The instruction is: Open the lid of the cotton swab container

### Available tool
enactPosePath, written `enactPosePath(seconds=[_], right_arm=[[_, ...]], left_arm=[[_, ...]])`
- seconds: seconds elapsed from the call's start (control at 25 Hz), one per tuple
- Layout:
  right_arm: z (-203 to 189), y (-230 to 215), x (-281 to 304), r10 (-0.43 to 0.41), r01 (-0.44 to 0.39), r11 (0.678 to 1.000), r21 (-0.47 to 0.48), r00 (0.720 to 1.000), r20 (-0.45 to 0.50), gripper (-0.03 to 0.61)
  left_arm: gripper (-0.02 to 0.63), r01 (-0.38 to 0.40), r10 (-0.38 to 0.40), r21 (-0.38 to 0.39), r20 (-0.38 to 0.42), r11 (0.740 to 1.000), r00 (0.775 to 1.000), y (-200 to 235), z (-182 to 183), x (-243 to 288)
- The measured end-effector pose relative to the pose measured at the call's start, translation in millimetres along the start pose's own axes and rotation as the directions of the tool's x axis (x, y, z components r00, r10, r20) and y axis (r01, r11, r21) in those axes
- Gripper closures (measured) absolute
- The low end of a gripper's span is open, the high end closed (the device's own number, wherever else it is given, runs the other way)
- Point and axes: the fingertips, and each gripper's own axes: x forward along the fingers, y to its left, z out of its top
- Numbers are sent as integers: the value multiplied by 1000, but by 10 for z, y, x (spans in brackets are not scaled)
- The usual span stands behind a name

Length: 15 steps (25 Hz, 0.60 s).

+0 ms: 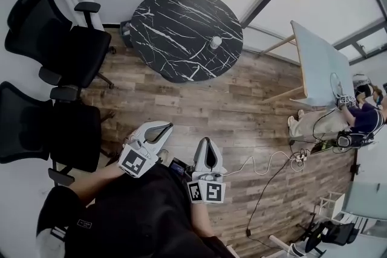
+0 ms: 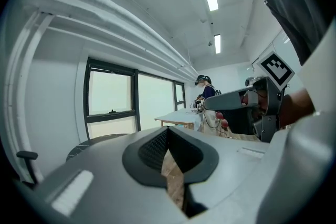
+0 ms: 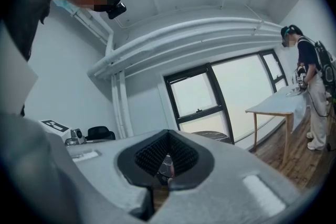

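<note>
Approach risk: left hand-held gripper (image 1: 158, 129) and right hand-held gripper (image 1: 205, 145) closed, empty.
We see the swab container (image 1: 215, 42) on the round worktop (image 1: 169, 33), well apart; arriving with jaws closed could topple it.
</note>
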Motion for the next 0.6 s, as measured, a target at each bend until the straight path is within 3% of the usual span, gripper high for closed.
enactPosePath(seconds=[0.28, 0.6], right_arm=[[-81, -216, -149, 58, -58, 998, -3, 998, -23, 583], [-39, -389, 22, 67, -67, 998, -10, 998, -22, 583]], left_arm=[[612, -60, 61, 23, -6, 998, 998, -219, -83, 52], [612, -77, 76, -15, -38, 997, 996, -159, -226, 270]])
